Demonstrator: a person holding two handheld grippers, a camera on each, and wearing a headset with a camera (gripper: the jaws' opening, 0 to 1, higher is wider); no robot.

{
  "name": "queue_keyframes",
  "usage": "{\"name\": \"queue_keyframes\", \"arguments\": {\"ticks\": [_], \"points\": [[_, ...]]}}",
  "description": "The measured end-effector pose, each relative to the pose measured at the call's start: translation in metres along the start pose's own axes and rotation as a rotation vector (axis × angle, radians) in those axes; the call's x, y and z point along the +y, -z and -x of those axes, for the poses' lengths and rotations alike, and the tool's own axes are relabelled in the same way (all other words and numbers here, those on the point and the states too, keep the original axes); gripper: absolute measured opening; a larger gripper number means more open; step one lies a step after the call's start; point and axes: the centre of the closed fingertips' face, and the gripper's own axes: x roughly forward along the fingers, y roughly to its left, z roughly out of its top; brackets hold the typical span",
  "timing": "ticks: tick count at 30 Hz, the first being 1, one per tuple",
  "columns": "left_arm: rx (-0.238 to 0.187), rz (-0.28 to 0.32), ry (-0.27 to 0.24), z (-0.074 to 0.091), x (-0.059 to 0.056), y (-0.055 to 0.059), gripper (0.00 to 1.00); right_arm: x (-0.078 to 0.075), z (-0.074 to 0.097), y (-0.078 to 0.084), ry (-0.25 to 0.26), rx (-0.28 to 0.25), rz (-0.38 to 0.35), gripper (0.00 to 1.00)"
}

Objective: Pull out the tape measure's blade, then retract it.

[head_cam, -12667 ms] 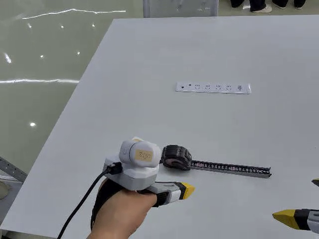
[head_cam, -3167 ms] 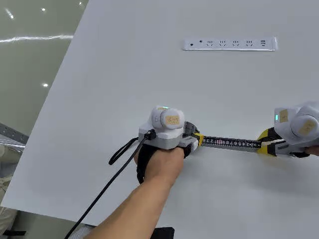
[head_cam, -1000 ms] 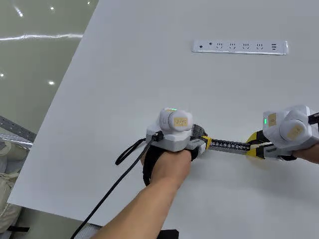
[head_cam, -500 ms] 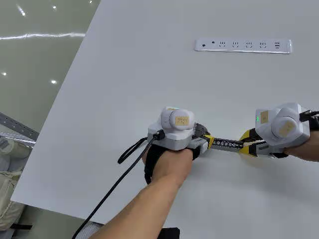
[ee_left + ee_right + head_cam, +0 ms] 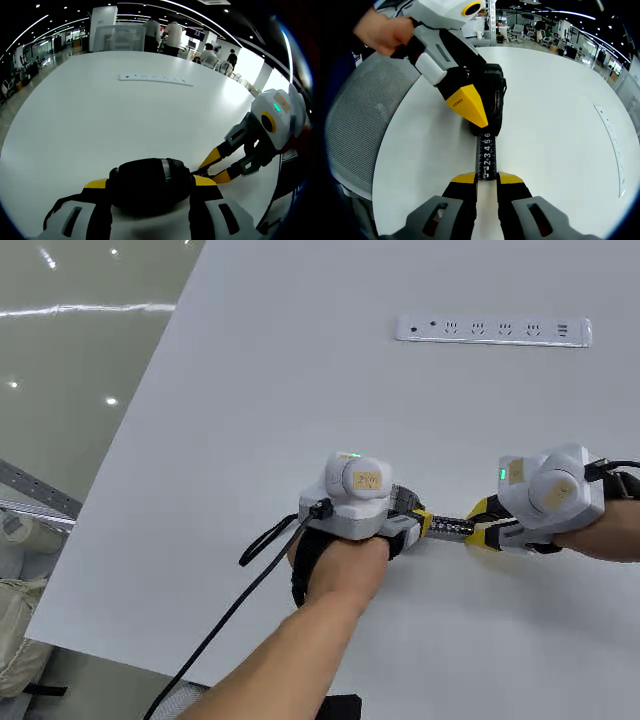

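Note:
The black tape measure case [image 5: 150, 192] lies on the white table [image 5: 300, 390], and my left gripper [image 5: 150, 181] is shut on it from both sides. In the head view the case [image 5: 401, 502] peeks out past the left gripper [image 5: 412, 524]. A short stretch of the black numbered blade [image 5: 486, 155] runs out of the case [image 5: 492, 97] to my right gripper [image 5: 486, 176], which is shut on the blade's end. From above, the blade [image 5: 450, 529] spans the small gap between the left gripper and the right gripper [image 5: 478, 534]. The right gripper [image 5: 220, 165] also comes in from the right of the left gripper view.
A white power strip [image 5: 493, 330] lies at the far side of the table, also seen as the strip [image 5: 155, 78]. The table's left edge drops to a glossy floor. A black cable [image 5: 230, 615] trails from the left gripper toward me. People stand beyond the table.
My right gripper has moved left toward the case with the blade end in it, so the exposed blade is much shorter. The left gripper has kept hold of the case.

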Motion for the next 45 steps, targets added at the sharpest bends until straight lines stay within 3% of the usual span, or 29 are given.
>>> {"name": "queue_keyframes", "arguments": {"ticks": [45], "points": [[-0.002, 0.011, 0.007, -0.003, 0.001, 0.001, 0.59, -0.005, -0.024, -0.031, -0.018, -0.039, 0.008, 0.1]]}}
